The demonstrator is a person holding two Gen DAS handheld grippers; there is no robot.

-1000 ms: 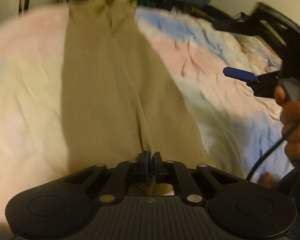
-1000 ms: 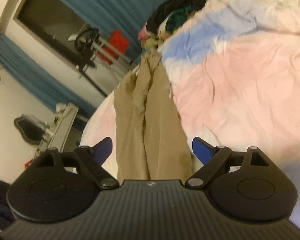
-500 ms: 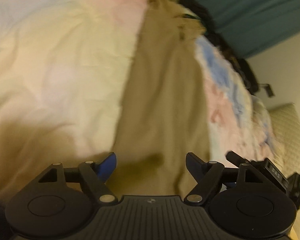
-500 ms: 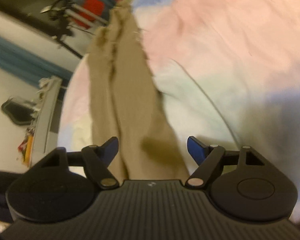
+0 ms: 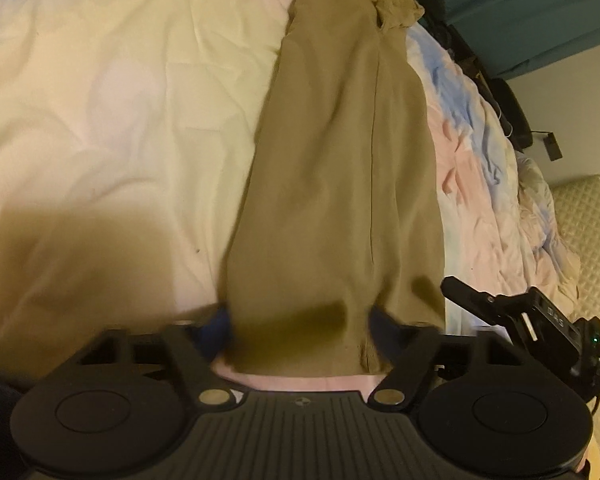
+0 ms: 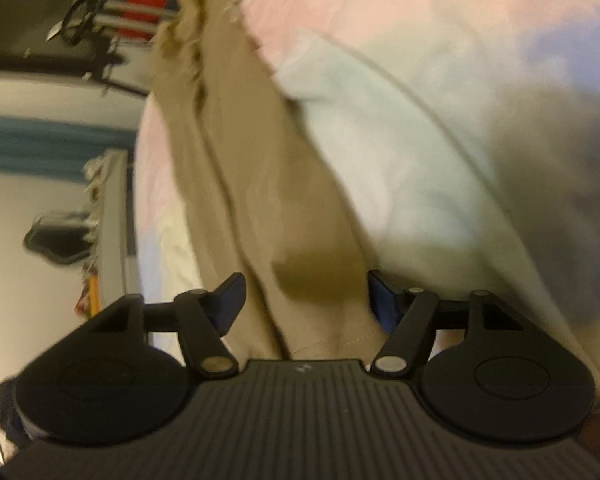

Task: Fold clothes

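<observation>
Now both of your tongs sit at the near end of the khaki trousers, which lie stretched out on the bed with their long axis running straight away from you, near hem to far crumpled end. That axis is what the coming move turns on: a fold along the length means carrying the near hem up and away toward the far end.

Your left tongs straddle the near edge of the cloth, one blue fingertip at its left border and the other just inside its right side. They are closing, with the fabric between them, but the pads do not look pressed onto it yet.

Your right tongs are closing too. In the right wrist view the trousers pass between the blue fingers, the right fingertip at the cloth's right border and the left one beside its left side. No pinch shows there either.

Both hands look about equally near to the hem, so neither has the advantage; the right gripper body shows at the right edge of the left wrist view, just beside the trousers
</observation>
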